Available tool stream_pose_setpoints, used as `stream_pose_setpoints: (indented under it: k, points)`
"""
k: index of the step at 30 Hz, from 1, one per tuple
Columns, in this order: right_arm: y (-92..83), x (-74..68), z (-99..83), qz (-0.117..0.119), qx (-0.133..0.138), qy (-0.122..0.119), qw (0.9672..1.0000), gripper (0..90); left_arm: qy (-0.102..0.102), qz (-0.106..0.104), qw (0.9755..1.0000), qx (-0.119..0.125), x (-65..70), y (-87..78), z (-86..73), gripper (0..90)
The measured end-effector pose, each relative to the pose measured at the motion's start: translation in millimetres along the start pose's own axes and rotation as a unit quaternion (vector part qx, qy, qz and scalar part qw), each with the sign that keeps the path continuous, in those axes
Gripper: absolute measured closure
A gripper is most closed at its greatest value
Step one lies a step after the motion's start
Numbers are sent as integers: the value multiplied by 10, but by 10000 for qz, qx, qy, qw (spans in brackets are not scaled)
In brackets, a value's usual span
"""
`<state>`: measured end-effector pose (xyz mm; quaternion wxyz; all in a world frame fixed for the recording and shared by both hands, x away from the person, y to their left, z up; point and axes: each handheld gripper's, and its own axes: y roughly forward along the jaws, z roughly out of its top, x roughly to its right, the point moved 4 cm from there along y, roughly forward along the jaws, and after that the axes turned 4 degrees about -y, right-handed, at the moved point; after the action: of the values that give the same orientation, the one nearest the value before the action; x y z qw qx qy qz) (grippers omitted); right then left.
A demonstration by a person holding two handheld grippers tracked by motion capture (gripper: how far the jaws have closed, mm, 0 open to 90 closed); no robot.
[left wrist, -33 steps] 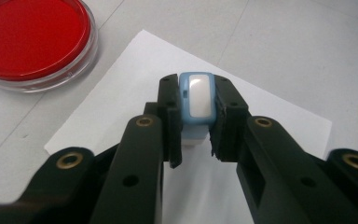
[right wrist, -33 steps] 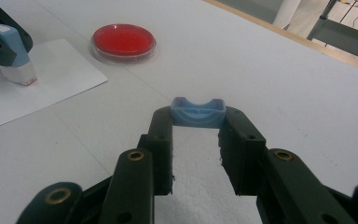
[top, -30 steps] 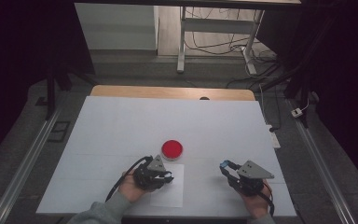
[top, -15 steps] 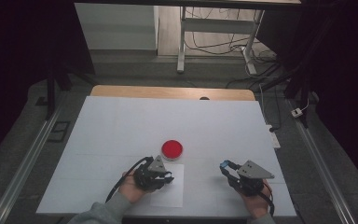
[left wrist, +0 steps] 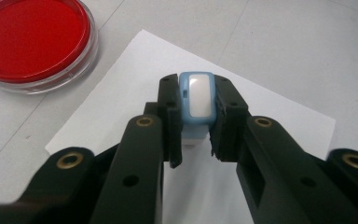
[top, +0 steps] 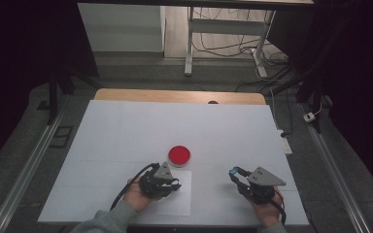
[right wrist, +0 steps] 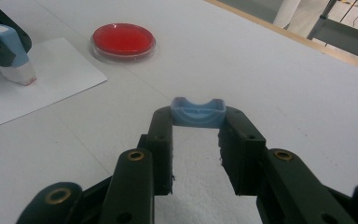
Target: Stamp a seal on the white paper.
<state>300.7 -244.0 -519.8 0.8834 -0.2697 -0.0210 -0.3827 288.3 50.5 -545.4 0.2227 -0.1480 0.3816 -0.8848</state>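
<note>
A: What is the left gripper (left wrist: 196, 154) doing?

B: It is holding a little blue stamp (left wrist: 196, 100). Its jaws are squeezing the stamp from both sides. The stamp is sitting over the white paper (left wrist: 279, 121), with its white bottom pointing down at the sheet. From the right gripper view the stamp's bottom edge is looking a bit red, and it is right at the paper, but I cannot tell if it is pressing on it.

A: And the right gripper (right wrist: 198, 135)?

B: It is holding the blue cap (right wrist: 198, 112). Its jaws are pinching the cap at the tips, just above the bench (top: 126, 126), well apart from the paper.

A: Where is the red ink pad (top: 179, 155)?

B: It is sitting on the bench just past the top edge of the paper, very near the stamp.

A: Has anything changed in the last second?

B: No. Both hands are staying in the same spots as a second ago, and the ink pad and paper are lying just where they were.

A: So what does that mean?

B: I think the stamp is being held down on the paper to leave a mark, or it is just about to be. The cap is waiting to go back on after.
</note>
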Motion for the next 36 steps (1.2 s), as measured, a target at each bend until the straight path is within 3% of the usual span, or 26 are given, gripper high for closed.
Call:
stream_pose_setpoints:
  k: [22,25,29,36]
  points:
    - [-5,1,3,-15,1,-2,10000,659,22,26,10000,34,7,-3,-4,757]
    - [-9,4,5,-14,6,2,10000,659,-157,-90,9997,191,-21,-60,27,755]
    - [-16,16,2,-25,8,5,10000,659,-327,-125,9972,656,-74,-258,114,755]
    - [-13,11,5,-18,10,-4,10000,659,-346,-188,9951,903,-77,-433,191,754]
